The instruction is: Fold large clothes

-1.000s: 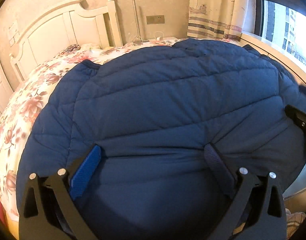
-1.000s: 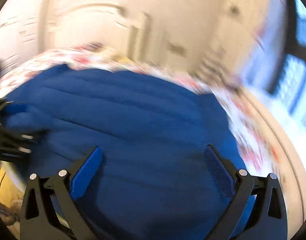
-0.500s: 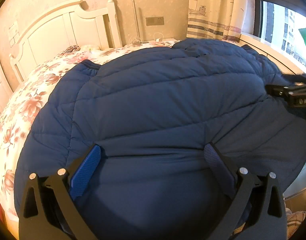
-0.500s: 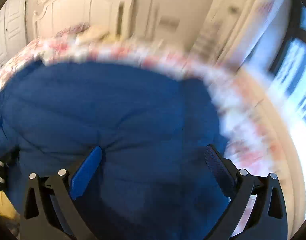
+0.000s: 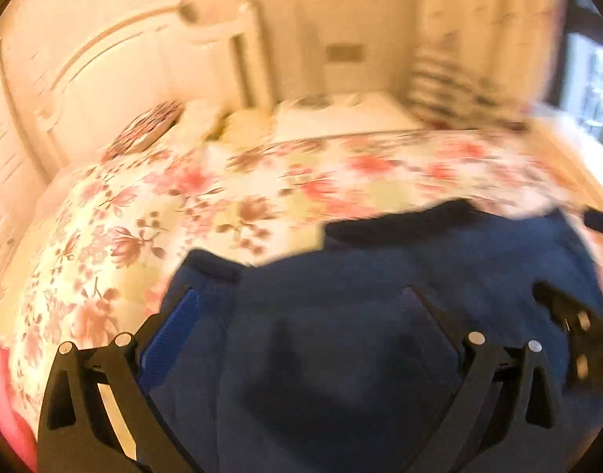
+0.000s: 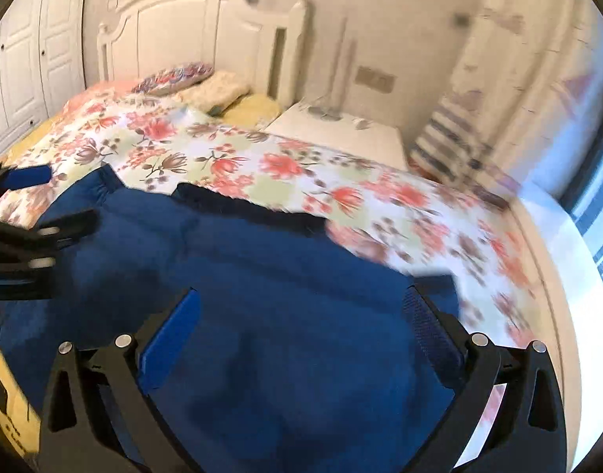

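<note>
A dark blue quilted jacket (image 5: 340,374) lies on the floral bed sheet (image 5: 222,197) and fills the lower half of both views, blurred by motion. My left gripper (image 5: 301,295) hovers over its left part with jaws wide apart and only loose fabric below them. My right gripper (image 6: 303,295) stands over the jacket (image 6: 281,354) near its right edge; its jaws are closing, still wide, with fabric beneath and the pads not pressing on it. Each gripper shows in the other's view: the right gripper (image 5: 569,327) and the left gripper (image 6: 25,236).
The floral sheet (image 6: 281,165) stretches beyond the jacket to pillows (image 6: 175,75) and a white headboard (image 6: 191,31). A white nightstand (image 6: 340,134) and a curtain (image 6: 478,118) stand at the back right, a window (image 6: 600,216) at the right and wardrobe doors (image 6: 21,71) at the left.
Both grippers have risen and drawn back from the jacket. It now fills only the lower part of each view, and much more floral sheet shows beyond it.
</note>
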Demonstrator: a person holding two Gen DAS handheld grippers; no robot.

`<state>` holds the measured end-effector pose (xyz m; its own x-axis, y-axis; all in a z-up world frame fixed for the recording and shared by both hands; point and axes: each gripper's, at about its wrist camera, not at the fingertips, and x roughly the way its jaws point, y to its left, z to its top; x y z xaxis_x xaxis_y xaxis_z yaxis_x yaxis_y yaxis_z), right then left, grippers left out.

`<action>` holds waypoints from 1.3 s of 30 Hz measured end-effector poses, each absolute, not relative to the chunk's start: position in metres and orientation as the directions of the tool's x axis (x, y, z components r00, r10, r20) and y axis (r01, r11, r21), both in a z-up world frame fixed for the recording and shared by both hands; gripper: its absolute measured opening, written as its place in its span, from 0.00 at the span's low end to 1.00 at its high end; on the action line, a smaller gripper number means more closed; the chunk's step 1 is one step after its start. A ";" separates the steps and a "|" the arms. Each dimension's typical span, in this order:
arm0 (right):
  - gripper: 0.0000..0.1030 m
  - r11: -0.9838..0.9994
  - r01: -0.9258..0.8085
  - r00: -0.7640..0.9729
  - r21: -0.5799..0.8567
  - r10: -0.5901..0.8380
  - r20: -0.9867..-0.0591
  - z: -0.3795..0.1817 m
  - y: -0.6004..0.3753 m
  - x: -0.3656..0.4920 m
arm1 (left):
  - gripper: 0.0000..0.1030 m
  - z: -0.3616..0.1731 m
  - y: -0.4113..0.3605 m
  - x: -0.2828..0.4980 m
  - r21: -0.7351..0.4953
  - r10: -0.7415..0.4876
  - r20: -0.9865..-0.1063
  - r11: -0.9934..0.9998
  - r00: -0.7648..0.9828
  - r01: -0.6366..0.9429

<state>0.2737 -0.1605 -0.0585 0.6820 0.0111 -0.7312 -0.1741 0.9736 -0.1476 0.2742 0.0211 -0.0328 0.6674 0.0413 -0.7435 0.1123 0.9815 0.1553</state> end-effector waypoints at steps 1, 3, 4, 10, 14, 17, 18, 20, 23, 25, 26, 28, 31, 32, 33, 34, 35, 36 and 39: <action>0.72 0.973 -0.203 0.650 -0.111 0.049 -0.759 -0.068 -0.153 0.295 | 0.97 -0.043 0.022 0.294 0.149 0.052 -0.768 0.984 0.639 0.099; 0.69 0.971 -0.221 0.606 -0.094 0.061 -0.793 -0.084 -0.143 0.318 | 0.97 -0.059 0.024 0.313 0.128 0.042 -0.802 0.986 0.595 0.102; 0.69 0.967 -0.221 0.600 -0.129 0.030 -0.799 -0.098 -0.139 0.326 | 0.97 -0.071 0.024 0.320 0.121 0.034 -0.815 0.986 0.578 0.113; 0.70 0.970 -0.210 0.602 -0.121 0.031 -0.798 -0.120 -0.138 0.327 | 0.98 -0.112 0.033 0.321 0.087 0.000 -0.822 0.988 0.570 0.125; 0.68 0.983 -0.142 0.621 -0.120 -0.006 -0.784 -0.103 -0.153 0.323 | 0.98 -0.114 0.033 0.318 0.098 0.006 -0.811 0.987 0.586 0.125; 0.70 0.986 -0.025 0.647 -0.162 -0.108 -0.755 -0.091 -0.186 0.311 | 0.98 -0.114 0.033 0.318 0.093 0.002 -0.809 0.988 0.588 0.124; 0.72 0.984 0.006 0.642 -0.178 -0.140 -0.753 -0.091 -0.198 0.310 | 0.98 -0.114 0.032 0.318 0.094 0.003 -0.809 0.988 0.588 0.125; 0.85 0.987 0.106 0.595 -0.120 -0.160 -0.788 -0.102 -0.243 0.312 | 0.98 -0.114 0.032 0.318 0.100 0.007 -0.807 0.987 0.590 0.125; 0.87 0.977 0.201 0.560 0.075 -0.052 -0.827 -0.114 -0.296 0.310 | 0.98 -0.114 0.032 0.317 0.098 0.006 -0.808 0.987 0.590 0.125; 0.91 0.969 0.201 0.556 0.141 0.005 -0.831 -0.123 -0.312 0.311 | 0.98 -0.115 0.031 0.318 0.093 0.003 -0.812 0.988 0.583 0.125; 0.92 0.968 0.198 0.554 0.155 0.020 -0.832 -0.126 -0.314 0.311 | 0.98 -0.114 0.031 0.320 0.089 0.001 -0.820 0.988 0.572 0.126; 0.96 0.969 0.206 0.549 0.139 0.003 -0.836 -0.131 -0.312 0.312 | 0.98 -0.110 0.029 0.323 0.102 0.012 -0.837 0.986 0.547 0.135; 0.96 0.968 0.207 0.532 0.140 0.008 -0.847 -0.137 -0.311 0.315 | 0.98 -0.096 0.036 0.326 0.133 0.042 -0.840 0.983 0.541 0.129; 0.96 0.964 0.210 0.527 0.166 0.031 -0.849 -0.140 -0.314 0.315 | 0.98 -0.089 0.047 0.328 0.129 0.050 -0.824 0.986 0.564 0.102; 0.96 0.960 0.212 0.526 0.182 0.044 -0.849 -0.141 -0.317 0.315 | 0.98 -0.087 0.059 0.329 0.125 0.065 -0.816 0.990 0.574 0.066; 0.96 0.958 0.214 0.527 0.191 0.051 -0.848 -0.141 -0.319 0.315 | 0.98 -0.090 0.074 0.332 0.112 0.079 -0.814 0.993 0.575 0.022; 0.96 0.959 0.214 0.528 0.186 0.047 -0.848 -0.141 -0.317 0.315 | 0.98 -0.100 0.094 0.336 0.070 0.070 -0.831 0.997 0.551 -0.021; 0.96 0.960 0.213 0.528 0.179 0.041 -0.849 -0.141 -0.316 0.315 | 0.98 -0.107 0.104 0.338 0.002 0.013 -0.849 1.000 0.527 -0.021; 0.96 0.963 0.214 0.528 0.161 0.024 -0.849 -0.141 -0.313 0.315 | 0.98 -0.109 0.104 0.335 0.008 0.014 -0.840 1.000 0.542 -0.014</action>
<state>0.3154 -0.3131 -0.1406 0.5283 0.0241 -0.8487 0.2143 0.9634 0.1608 0.3353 0.1042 -0.1085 0.5419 0.0145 -0.8403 -0.0141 0.9999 0.0081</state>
